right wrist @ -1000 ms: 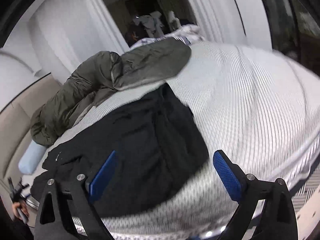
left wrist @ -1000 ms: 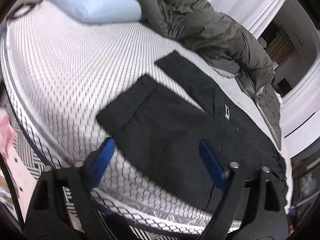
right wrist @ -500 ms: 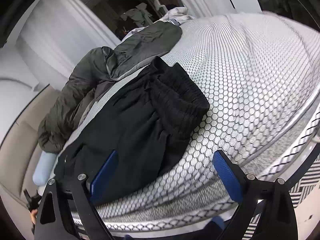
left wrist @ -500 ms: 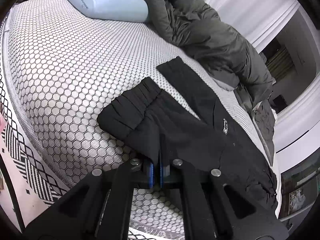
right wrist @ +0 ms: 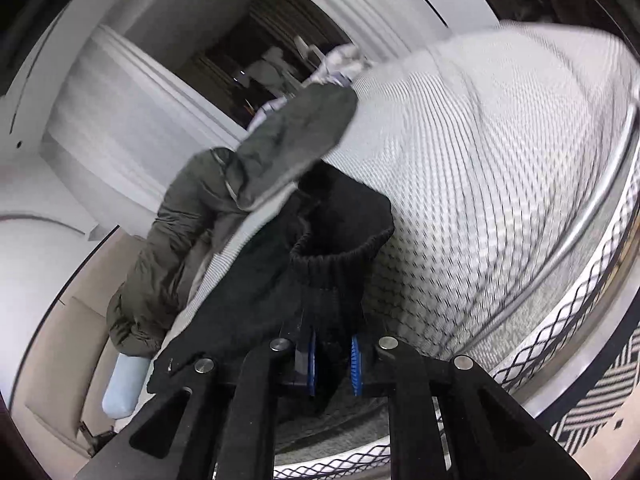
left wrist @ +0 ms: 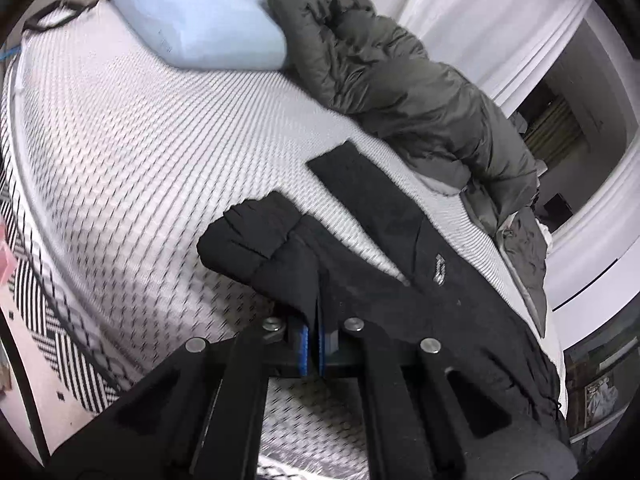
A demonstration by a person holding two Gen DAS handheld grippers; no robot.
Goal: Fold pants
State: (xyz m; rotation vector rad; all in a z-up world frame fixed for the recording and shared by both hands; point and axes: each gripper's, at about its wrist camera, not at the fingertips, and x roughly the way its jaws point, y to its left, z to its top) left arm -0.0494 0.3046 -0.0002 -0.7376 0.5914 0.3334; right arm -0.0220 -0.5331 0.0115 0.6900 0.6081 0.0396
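Both tongs have closed on the cloth since a second ago, when their blue pads stood wide apart over the bed. Black pants point(left wrist: 400, 280) lie spread on the mattress point(left wrist: 140, 152), soft matte fabric with a small pale logo patch near one seam. One leg lies flat as a long dark strip; the other leg's end is bunched and lifted, a puckered cuff folding over itself. Left tongs point(left wrist: 313, 344) are pressed fully together on the near edge of that leg, a thin fold of fabric running down between the blue pads. Right tongs point(right wrist: 333, 364) have just been closing and now pinch the ribbed knit waistband point(right wrist: 332, 268), which stands up as an open, gaping loop above the pads; a narrow gap remains between the pads, filled with cloth. Beneath the pants, the mattress cover is white with a fine black honeycomb mesh, smeared into streaks by motion blur. An olive-green puffer jacket point(left wrist: 400, 92), quilted and rumpled, lies heaped along the far side of the pants, touching their edge in the right wrist view. A pale blue pillow point(left wrist: 200, 28), smooth and rounded, sits at the head of the bed beside the jacket. White pleated curtains point(left wrist: 480, 12) hang behind.
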